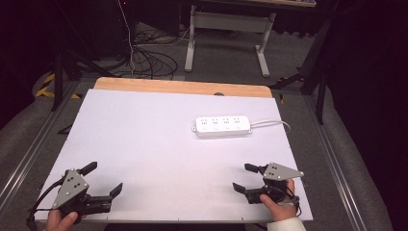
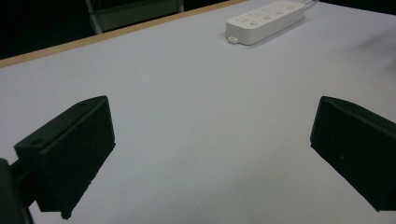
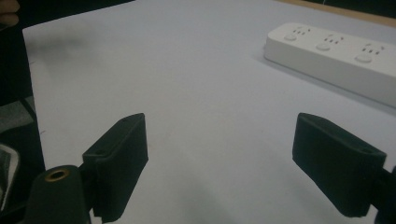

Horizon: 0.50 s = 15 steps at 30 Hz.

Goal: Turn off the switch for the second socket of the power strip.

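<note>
A white power strip lies on the white table top, right of centre toward the back, its cable running off to the right. In the left gripper view the power strip sits far off at the upper right; in the right gripper view the power strip lies close at the upper right. My left gripper rests at the front left corner, open, with nothing between its jaws. My right gripper rests at the front right, open and empty, pointing left.
A wooden strip borders the table's far edge. Beyond it stand a white desk frame and a tangle of cables on the floor. Metal rails run along both sides of the table.
</note>
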{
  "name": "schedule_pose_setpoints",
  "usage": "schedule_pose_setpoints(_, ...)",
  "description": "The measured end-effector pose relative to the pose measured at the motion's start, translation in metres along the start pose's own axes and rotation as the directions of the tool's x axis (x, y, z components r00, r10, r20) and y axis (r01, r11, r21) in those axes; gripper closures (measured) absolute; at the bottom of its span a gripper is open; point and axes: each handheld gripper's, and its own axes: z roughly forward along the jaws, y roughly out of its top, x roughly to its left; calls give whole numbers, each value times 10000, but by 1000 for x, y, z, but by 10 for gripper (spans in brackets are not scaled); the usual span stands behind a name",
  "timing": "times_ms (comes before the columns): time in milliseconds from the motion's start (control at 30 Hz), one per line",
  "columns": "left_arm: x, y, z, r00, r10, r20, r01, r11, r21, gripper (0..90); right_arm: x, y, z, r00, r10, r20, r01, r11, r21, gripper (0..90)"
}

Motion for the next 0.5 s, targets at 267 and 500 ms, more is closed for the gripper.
schedule_pose_setpoints(267,0,0,1,9998,-94,187,92,9999,92,4,0,-14,7,9996,-96,279,74,9968,794,189)
schedule_pose_setpoints(500,3,-1,1,9986,-192,502,186,9997,128,4,-5,-11,5,9990,212,396,-240,9973,693,225)
